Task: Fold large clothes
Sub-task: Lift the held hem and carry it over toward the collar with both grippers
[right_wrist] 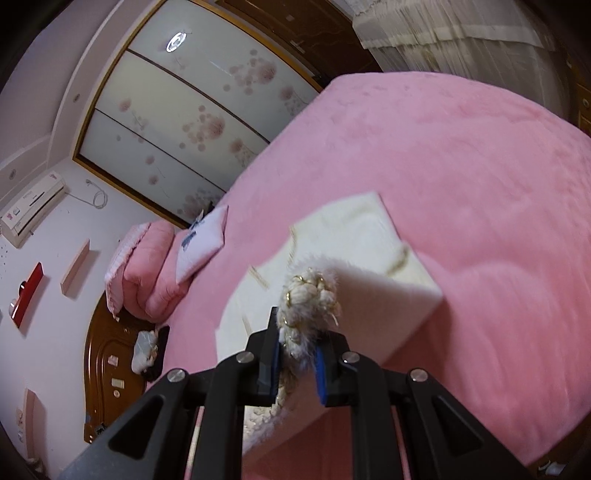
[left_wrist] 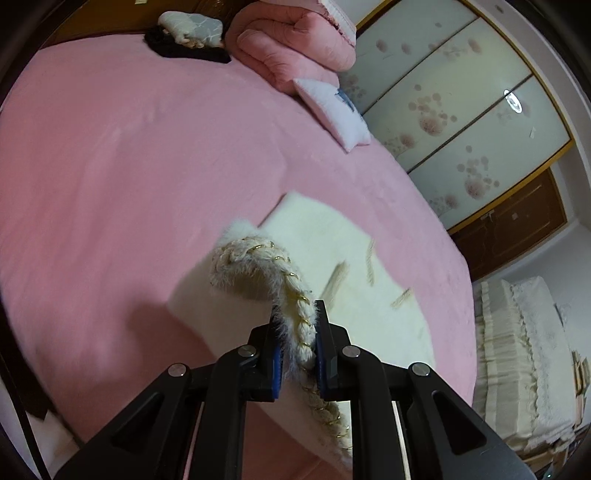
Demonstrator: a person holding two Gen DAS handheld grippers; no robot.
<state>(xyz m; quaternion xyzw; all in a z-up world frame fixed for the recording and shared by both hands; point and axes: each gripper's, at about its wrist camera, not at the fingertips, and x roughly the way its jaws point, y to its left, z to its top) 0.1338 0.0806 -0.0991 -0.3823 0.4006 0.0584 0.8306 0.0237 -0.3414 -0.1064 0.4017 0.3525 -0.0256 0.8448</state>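
Observation:
A cream-white garment (left_wrist: 343, 258) with a fuzzy braided gold-thread trim hangs over the pink bed (left_wrist: 129, 166). My left gripper (left_wrist: 298, 314) is shut on the braided trim (left_wrist: 299, 321) and holds that edge lifted. In the right wrist view the same garment (right_wrist: 351, 236) hangs down toward the bed (right_wrist: 461, 166). My right gripper (right_wrist: 299, 325) is shut on another part of the trim (right_wrist: 310, 299). Both edges are raised above the bed, and the far part of the garment rests on the cover.
A folded pink quilt (left_wrist: 295, 40) and a white cushion (left_wrist: 332, 110) lie at the head of the bed, with a grey-and-black bundle (left_wrist: 188, 33) near them. Floral sliding wardrobe doors (left_wrist: 461, 110) stand beside the bed. A cream-covered seat (left_wrist: 517, 350) is past the bed's edge.

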